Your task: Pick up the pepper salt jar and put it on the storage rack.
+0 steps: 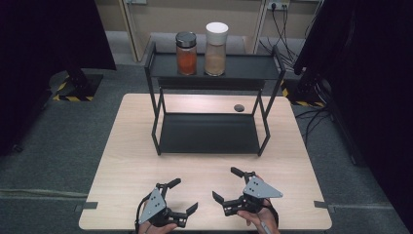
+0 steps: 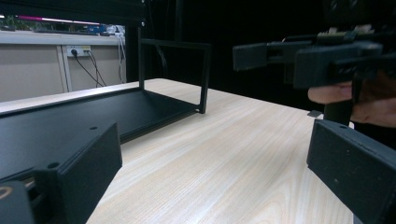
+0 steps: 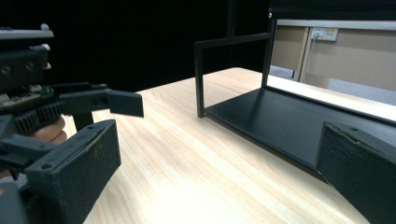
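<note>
A black two-tier rack (image 1: 157, 68) stands at the far middle of the wooden table (image 1: 131, 165). On its top shelf stand a jar of orange powder (image 1: 186, 54) with a dark lid and, to its right, a taller jar of beige powder (image 1: 215, 48) with a white lid. The lower shelf (image 1: 209, 132) is bare. My left gripper (image 1: 184, 195) and right gripper (image 1: 225, 184) hover near the front edge, facing each other, both open and holding nothing. In the left gripper view my jaws stand wide apart beside the rack's base (image 2: 93, 116). The right gripper view shows the same base (image 3: 280, 121).
A small dark round spot (image 1: 238, 107) lies on the table behind the rack's right legs. Bare wood lies between the rack and the grippers. Dark curtains hang on both sides of the table, and cables trail on the floor at the far right.
</note>
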### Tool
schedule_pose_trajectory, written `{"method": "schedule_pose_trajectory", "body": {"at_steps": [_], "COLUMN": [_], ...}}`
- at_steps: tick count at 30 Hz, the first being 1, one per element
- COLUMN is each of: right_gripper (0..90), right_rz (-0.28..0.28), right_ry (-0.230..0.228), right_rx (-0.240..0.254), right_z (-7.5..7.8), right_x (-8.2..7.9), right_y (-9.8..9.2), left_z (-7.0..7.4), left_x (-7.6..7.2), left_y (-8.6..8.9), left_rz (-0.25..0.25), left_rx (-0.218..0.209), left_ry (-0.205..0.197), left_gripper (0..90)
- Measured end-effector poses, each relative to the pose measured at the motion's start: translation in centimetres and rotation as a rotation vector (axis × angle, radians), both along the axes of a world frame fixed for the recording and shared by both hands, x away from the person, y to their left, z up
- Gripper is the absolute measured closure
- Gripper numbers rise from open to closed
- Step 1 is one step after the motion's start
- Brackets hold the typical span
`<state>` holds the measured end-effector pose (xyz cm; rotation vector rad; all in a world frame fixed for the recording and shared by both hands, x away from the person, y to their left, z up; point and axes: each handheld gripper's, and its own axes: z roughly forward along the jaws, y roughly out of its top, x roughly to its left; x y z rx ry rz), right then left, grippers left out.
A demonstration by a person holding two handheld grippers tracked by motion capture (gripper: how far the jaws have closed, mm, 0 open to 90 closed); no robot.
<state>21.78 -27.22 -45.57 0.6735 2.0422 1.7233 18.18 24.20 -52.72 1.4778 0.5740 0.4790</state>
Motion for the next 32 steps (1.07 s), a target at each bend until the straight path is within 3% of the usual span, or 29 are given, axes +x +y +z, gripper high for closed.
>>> {"method": "schedule_pose_trajectory", "body": {"at_steps": [32], "right_gripper": [0.3], "right_rz": [-0.02], "right_ry": [-0.002], "right_rx": [0.014], "right_z": [-0.33], "right_x": [0.01], "right_y": [-0.53], "left_z": [-0.11], "left_x": [-0.33], "left_y": [0.03], "left_rz": [0.012], "left_rx": [-0.009], "left_ry": [-0.011], "left_gripper": [2.6]}}
